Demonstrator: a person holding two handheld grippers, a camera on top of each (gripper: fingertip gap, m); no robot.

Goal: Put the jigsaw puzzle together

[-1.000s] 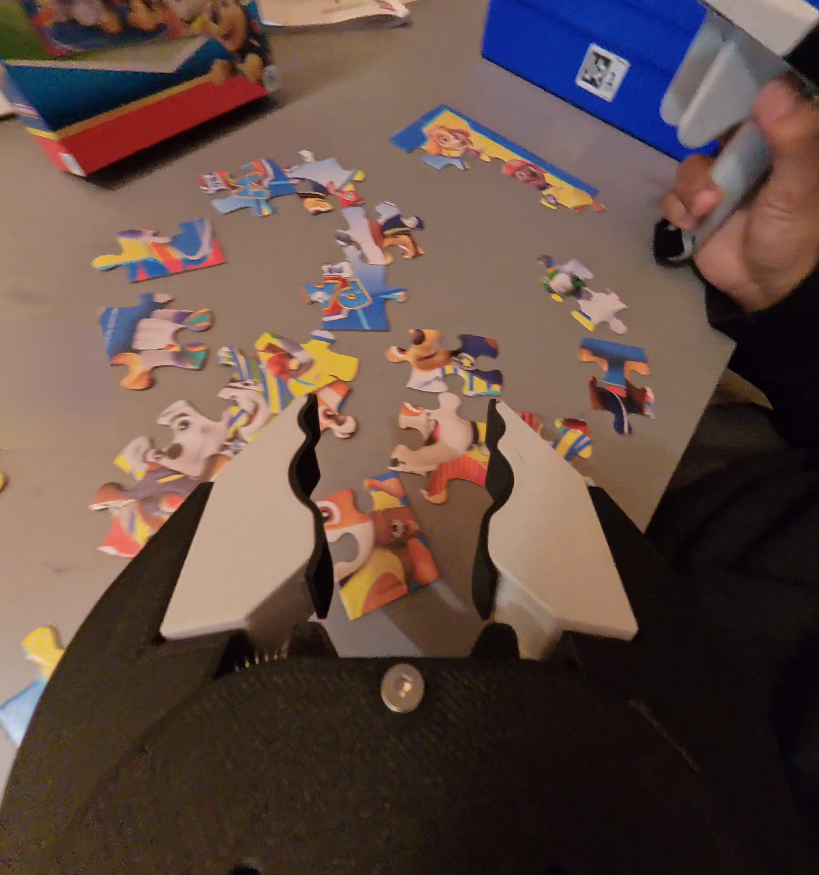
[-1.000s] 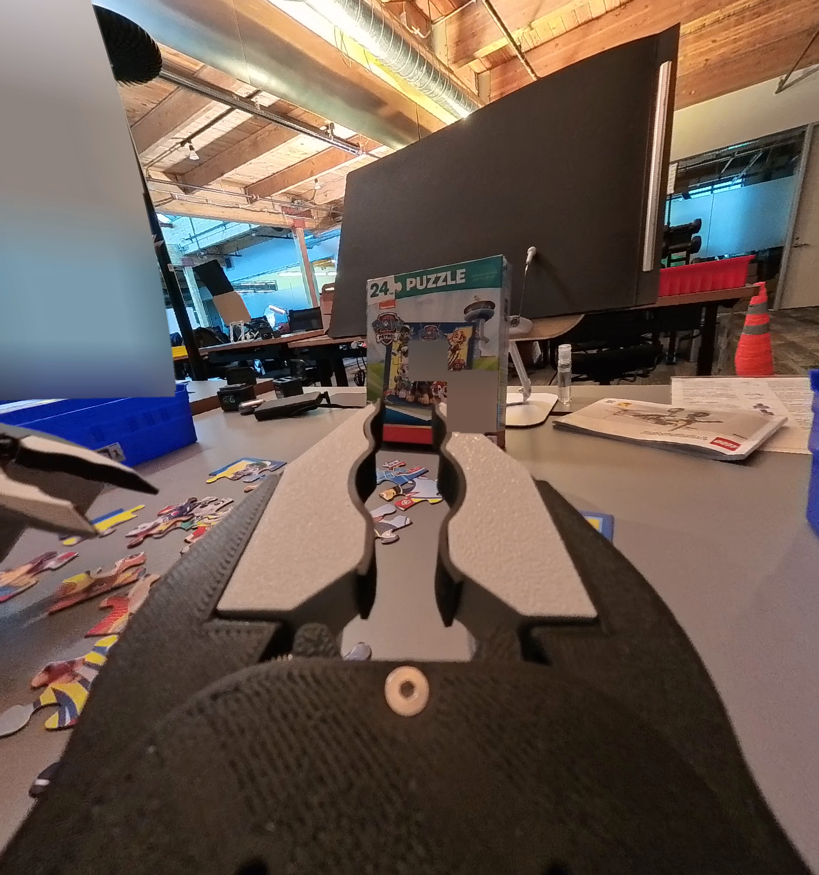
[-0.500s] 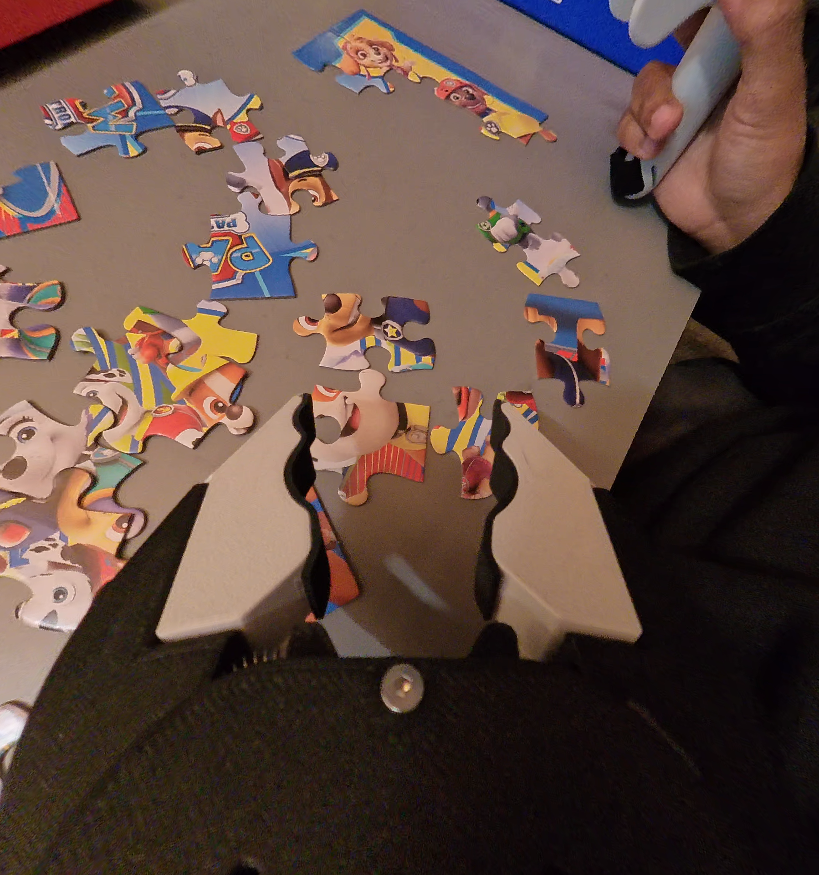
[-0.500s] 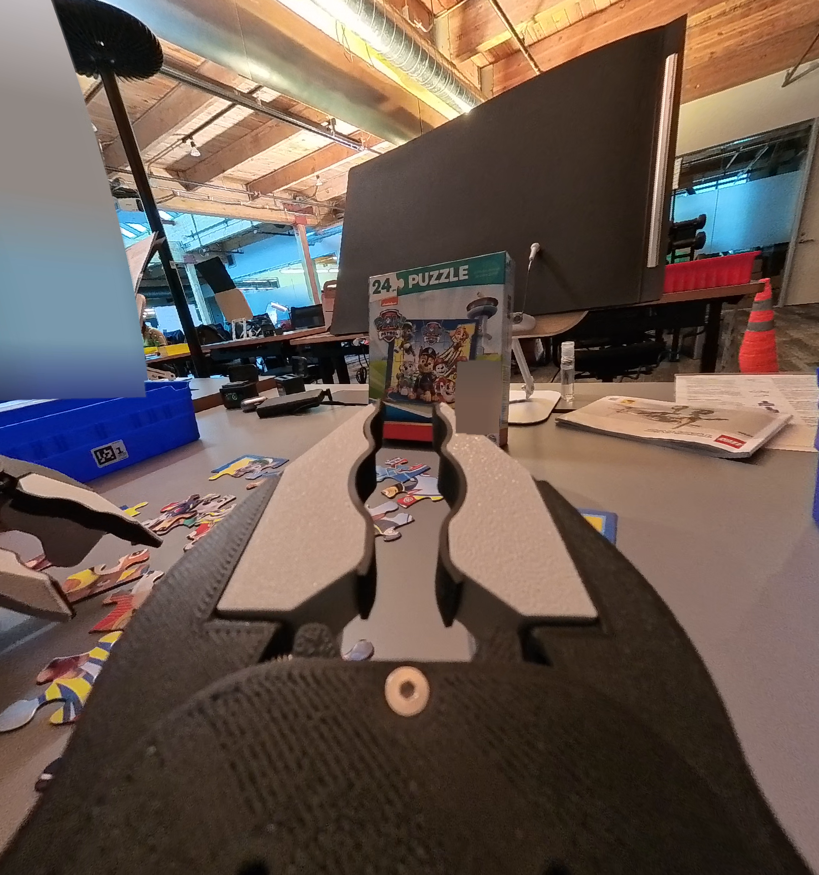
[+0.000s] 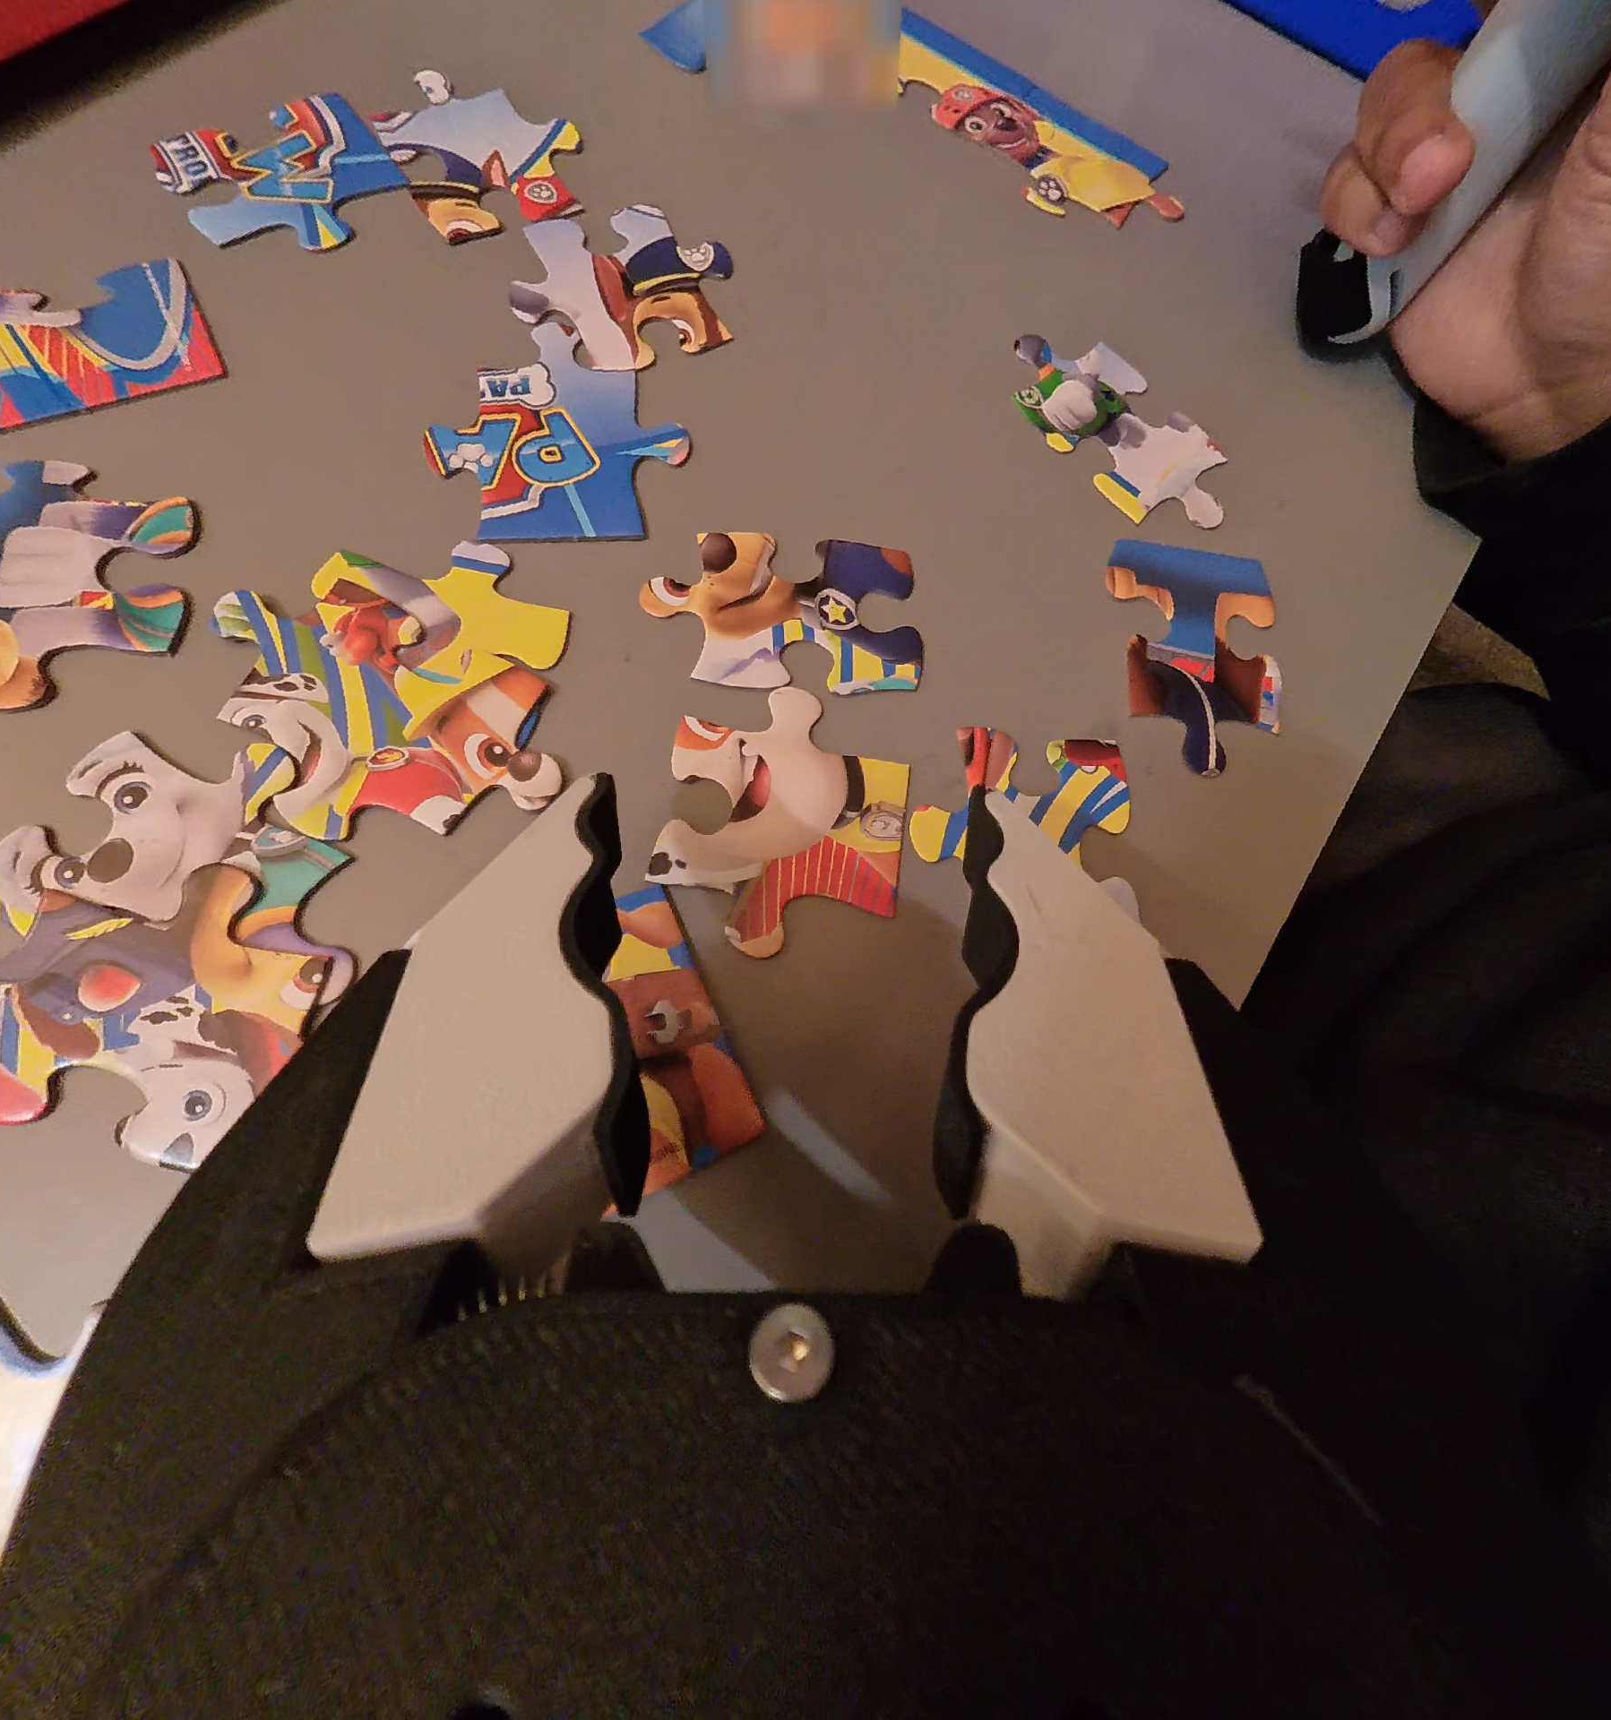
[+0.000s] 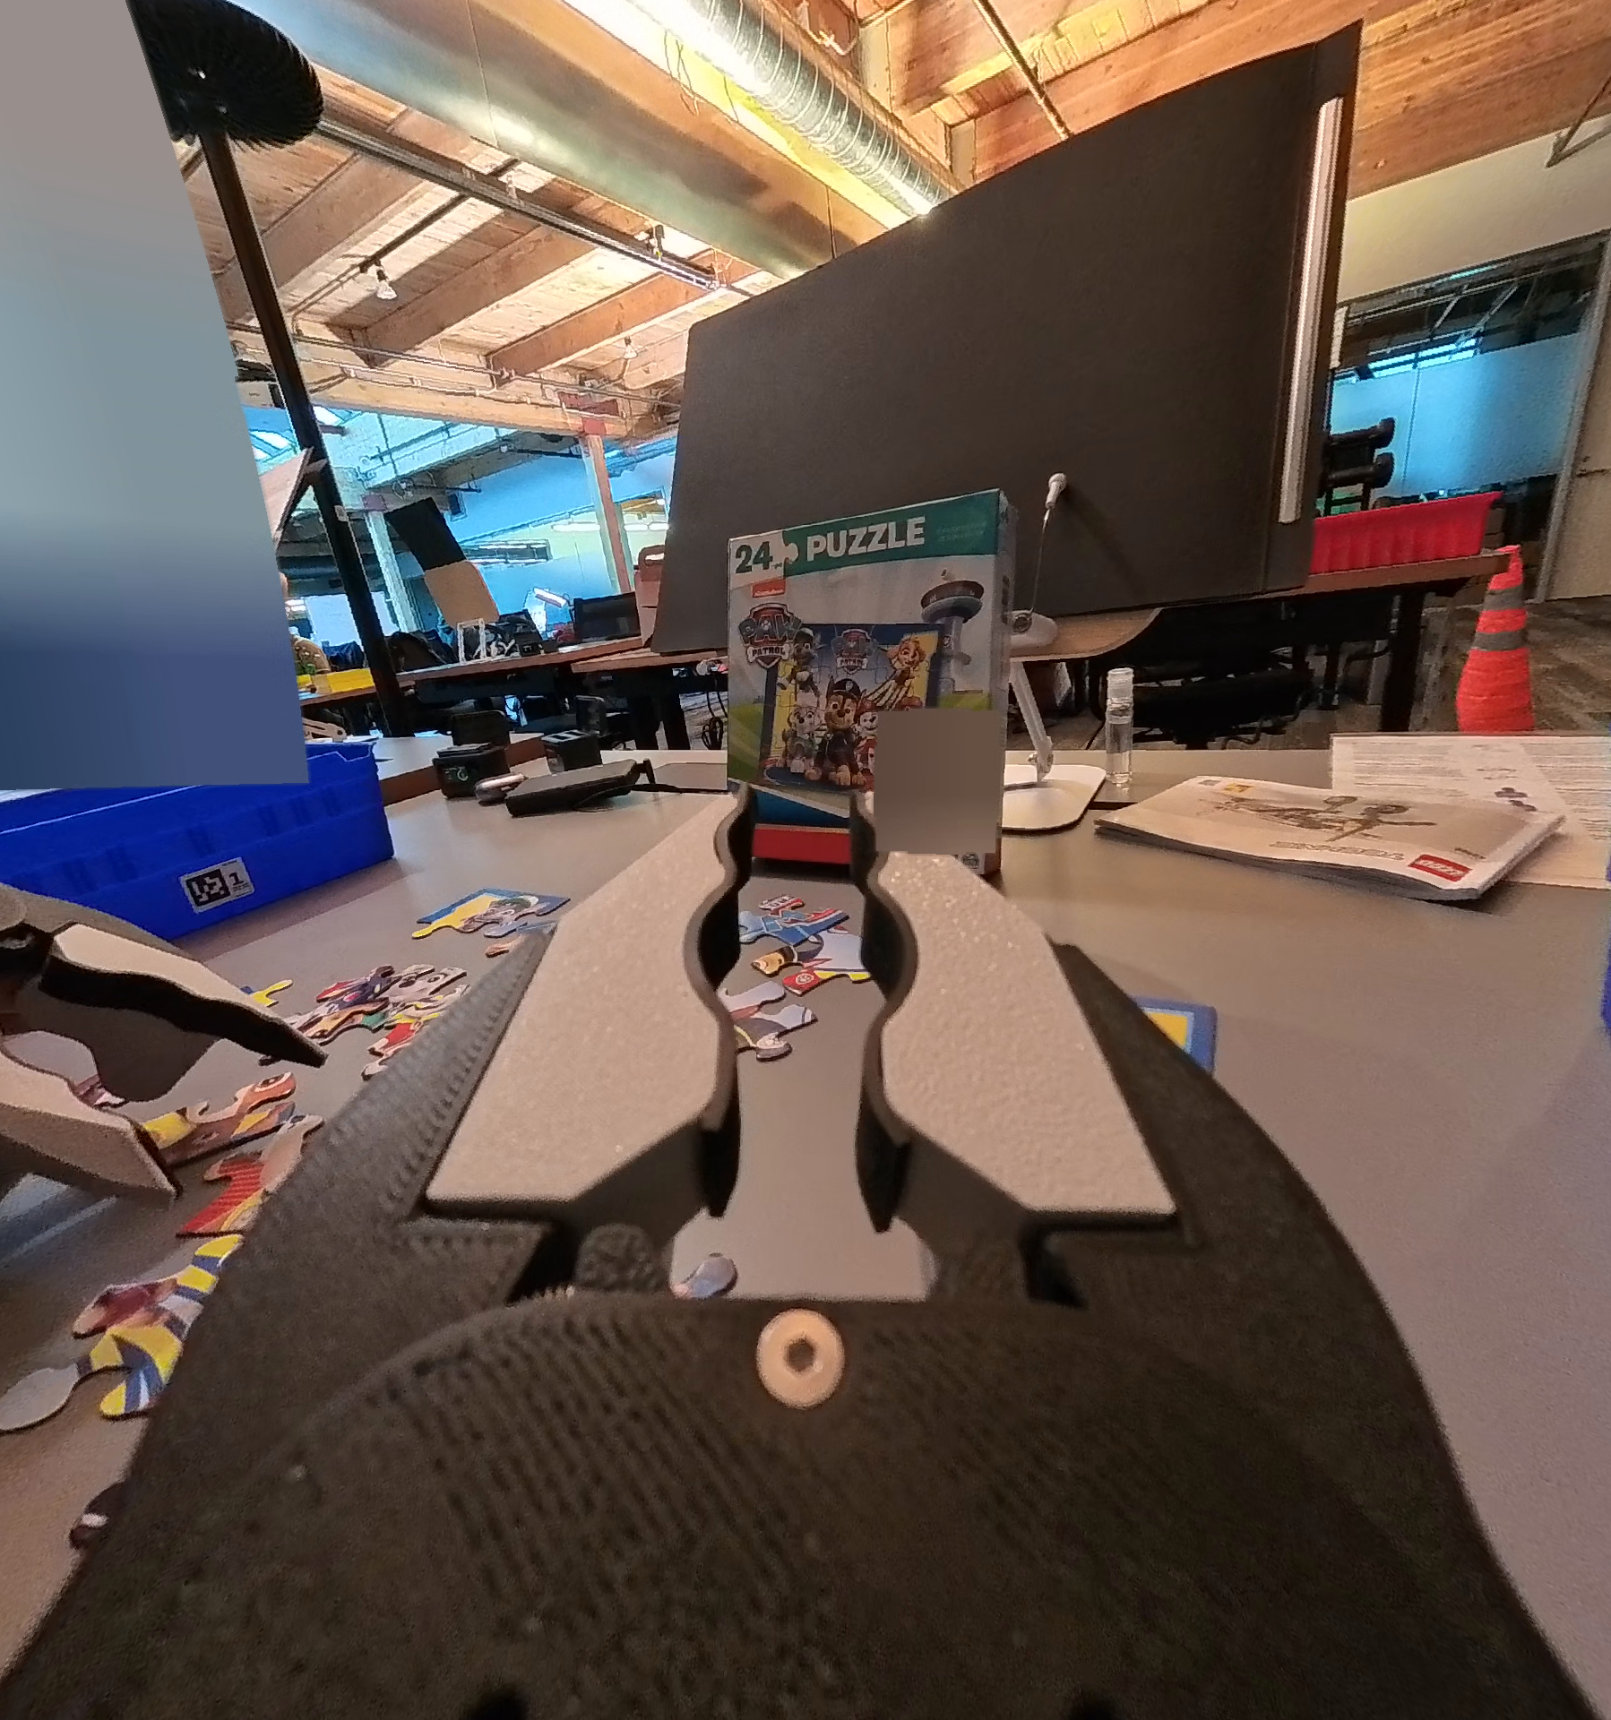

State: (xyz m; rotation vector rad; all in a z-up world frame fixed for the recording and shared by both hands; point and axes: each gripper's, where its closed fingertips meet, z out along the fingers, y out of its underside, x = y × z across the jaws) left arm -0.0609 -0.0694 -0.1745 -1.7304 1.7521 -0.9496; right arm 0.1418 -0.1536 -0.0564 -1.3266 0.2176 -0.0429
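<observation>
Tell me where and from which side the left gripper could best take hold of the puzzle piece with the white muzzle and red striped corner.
The piece lies flat on the grey table, so it needs an edge grip. Probably best is across its straight yellow and red right edge and the left side, from above, the open left gripper tipped steeply down. Bare table on both sides leaves room for the fingers.
</observation>
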